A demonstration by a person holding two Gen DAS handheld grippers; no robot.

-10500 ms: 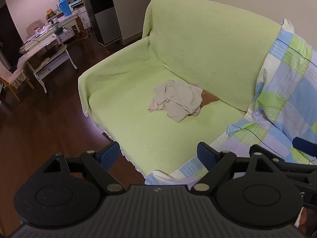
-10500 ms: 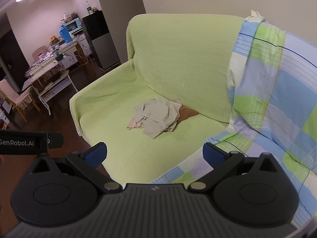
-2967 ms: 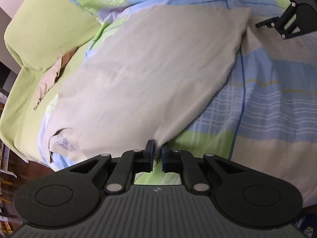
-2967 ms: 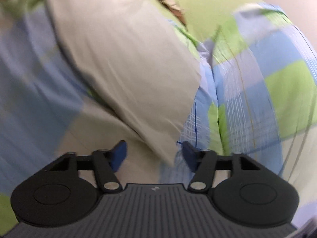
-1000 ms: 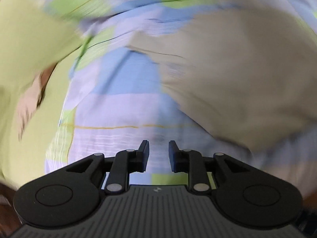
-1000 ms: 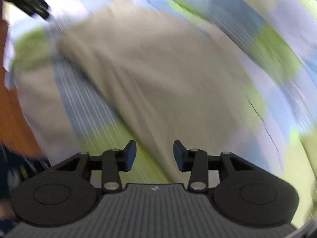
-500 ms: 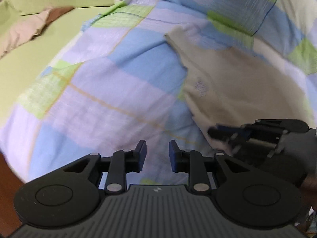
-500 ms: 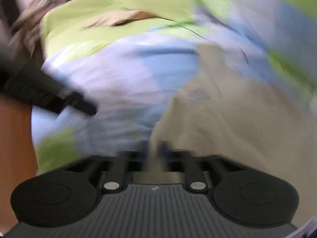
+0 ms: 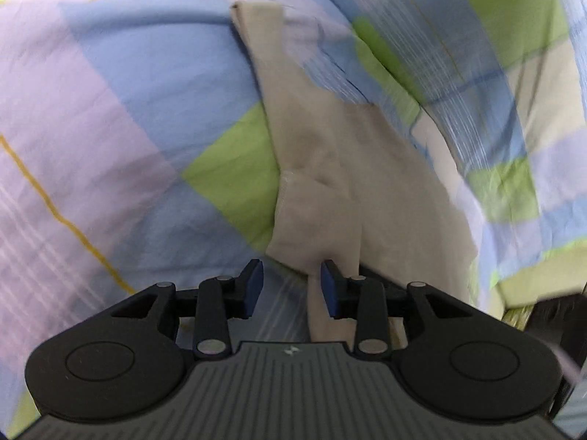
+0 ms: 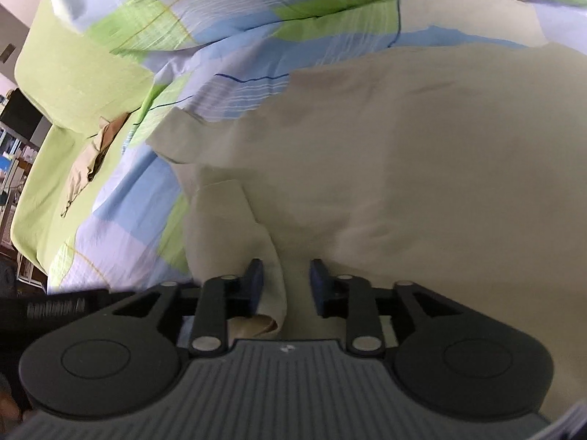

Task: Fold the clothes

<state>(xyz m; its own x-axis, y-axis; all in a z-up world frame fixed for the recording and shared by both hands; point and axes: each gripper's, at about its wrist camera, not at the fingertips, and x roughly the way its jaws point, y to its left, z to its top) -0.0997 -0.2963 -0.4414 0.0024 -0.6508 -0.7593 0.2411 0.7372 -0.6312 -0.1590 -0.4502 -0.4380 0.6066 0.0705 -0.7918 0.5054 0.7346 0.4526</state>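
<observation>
Beige garment (image 10: 403,154) spread on the checked quilt (image 9: 110,110), both tongs at its near edge.

Left tongs (image 9: 291,286): jaws partly apart, just been opening, a strip of hem lies against the right pad, not pinched. Right tongs (image 10: 284,282): partly apart, just reopened, rolled sleeve (image 10: 234,227) beside the left pad, not clamped. Risk: closing now catches one layer or the quilt, dragging the fold crooked. No containers visible; second garment (image 10: 88,157) lies well apart on the green sofa (image 10: 73,73).
</observation>
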